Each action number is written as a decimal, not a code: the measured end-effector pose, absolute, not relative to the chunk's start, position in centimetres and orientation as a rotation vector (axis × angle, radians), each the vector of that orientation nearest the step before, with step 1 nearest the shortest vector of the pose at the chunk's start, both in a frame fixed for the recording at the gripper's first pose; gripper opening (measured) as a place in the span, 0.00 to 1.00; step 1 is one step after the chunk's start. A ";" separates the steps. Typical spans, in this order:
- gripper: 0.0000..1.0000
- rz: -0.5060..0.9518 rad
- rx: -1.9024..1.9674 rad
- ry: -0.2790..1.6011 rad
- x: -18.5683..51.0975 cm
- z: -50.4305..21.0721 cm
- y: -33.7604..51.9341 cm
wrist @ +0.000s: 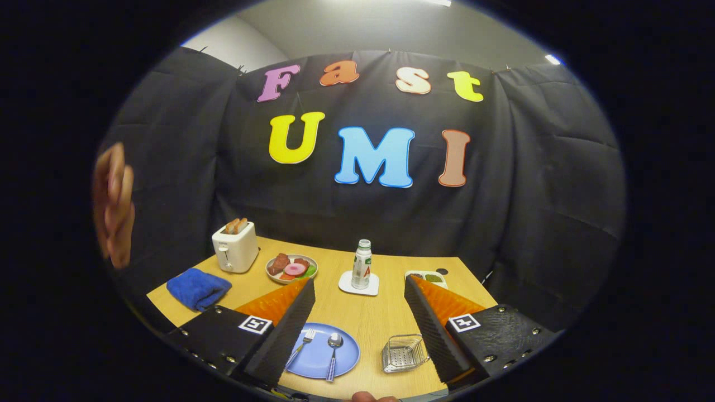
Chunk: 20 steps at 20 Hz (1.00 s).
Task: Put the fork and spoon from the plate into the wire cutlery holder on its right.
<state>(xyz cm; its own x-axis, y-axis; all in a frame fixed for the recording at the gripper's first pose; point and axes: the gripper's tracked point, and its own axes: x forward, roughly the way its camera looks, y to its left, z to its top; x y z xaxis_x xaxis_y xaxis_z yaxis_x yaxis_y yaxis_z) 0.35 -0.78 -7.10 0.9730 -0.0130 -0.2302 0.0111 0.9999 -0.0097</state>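
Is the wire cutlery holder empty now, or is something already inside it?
Empty. The wire cutlery holder shows only its bare mesh; the fork and spoon lie on the blue plate. The gripper is open above the table.

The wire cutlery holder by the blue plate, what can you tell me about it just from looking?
The wire cutlery holder is a small basket of silvery metal mesh, with a thicker wire rim and a perforated bottom. It stands upright and looks empty on the wooden table, just right of the blue plate, apart from it. It sits between the open gripper fingers, close by the right finger, though whether they touch is unclear.
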 end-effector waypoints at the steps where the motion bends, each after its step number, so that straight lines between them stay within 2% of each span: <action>1: 0.99 -0.006 -0.013 0.255 0.4 -7.8 -0.5; 17: 0.99 0.084 -0.072 0.647 -0.6 -18.0 3.1; 18: 0.96 0.086 -0.068 0.668 -0.7 -18.7 3.2; 20: 0.95 0.086 -0.058 0.720 -0.9 -19.8 3.5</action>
